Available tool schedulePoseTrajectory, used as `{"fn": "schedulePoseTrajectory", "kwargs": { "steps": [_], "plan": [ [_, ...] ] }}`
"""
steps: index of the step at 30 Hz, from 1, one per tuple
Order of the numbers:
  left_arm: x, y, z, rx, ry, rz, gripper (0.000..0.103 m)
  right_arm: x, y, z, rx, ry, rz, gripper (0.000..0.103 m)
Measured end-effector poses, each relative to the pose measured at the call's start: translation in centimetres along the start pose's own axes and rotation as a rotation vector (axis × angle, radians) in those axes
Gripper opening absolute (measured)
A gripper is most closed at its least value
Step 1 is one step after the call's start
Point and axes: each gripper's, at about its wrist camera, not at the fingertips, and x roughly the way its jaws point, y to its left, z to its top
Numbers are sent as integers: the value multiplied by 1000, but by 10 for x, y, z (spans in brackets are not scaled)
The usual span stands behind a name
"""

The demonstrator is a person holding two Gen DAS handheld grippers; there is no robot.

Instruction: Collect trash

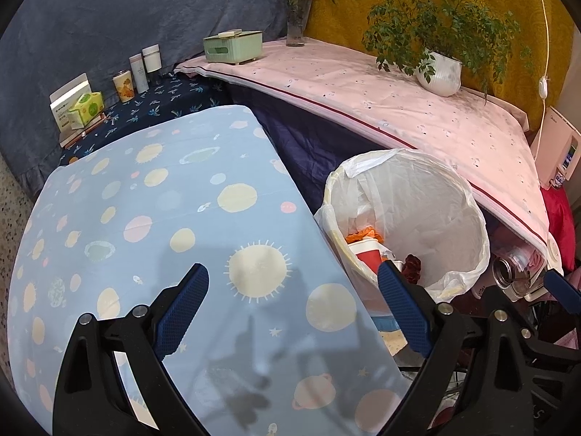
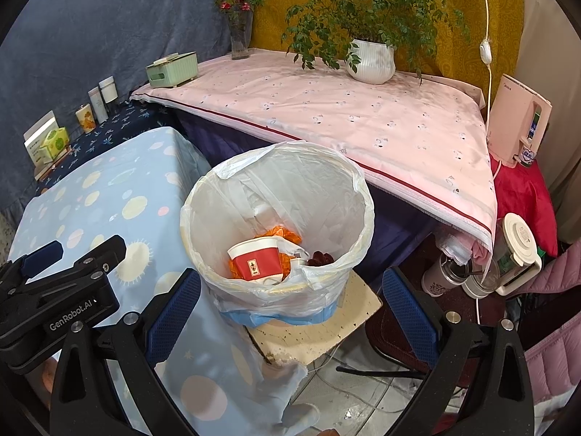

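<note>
A white-lined trash bin (image 2: 283, 196) stands on a cream stool beside the blue planet-print table (image 2: 109, 196). Inside the bin lie a red-and-white paper cup (image 2: 256, 259), orange wrapping (image 2: 279, 234) and a dark red scrap (image 2: 321, 257). My right gripper (image 2: 290, 290) hovers open just in front of the bin, nothing between its fingers. My left gripper (image 1: 292, 299) is open over the blue table (image 1: 163, 218), its right finger near the bin (image 1: 406, 218). The cup (image 1: 366, 254) shows in the left wrist view too. The left gripper's body (image 2: 54, 290) appears at the right view's left edge.
A pink-covered table (image 2: 345, 120) behind the bin carries a potted plant (image 2: 372, 60), a flower vase (image 2: 239, 36) and a green tissue box (image 2: 172, 69). Cups and cartons (image 2: 87, 112) line the dark cloth at left. Jars and a white kettle (image 2: 515, 258) crowd the right floor area.
</note>
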Motion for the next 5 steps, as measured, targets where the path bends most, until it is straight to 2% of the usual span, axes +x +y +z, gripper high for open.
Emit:
{"fn": "schedulePoseTrajectory", "kwargs": {
  "steps": [5],
  "plan": [
    [2,1,-1,9,4,-11,90,2,-2,-2,1,2,-2,97]
  ]
}}
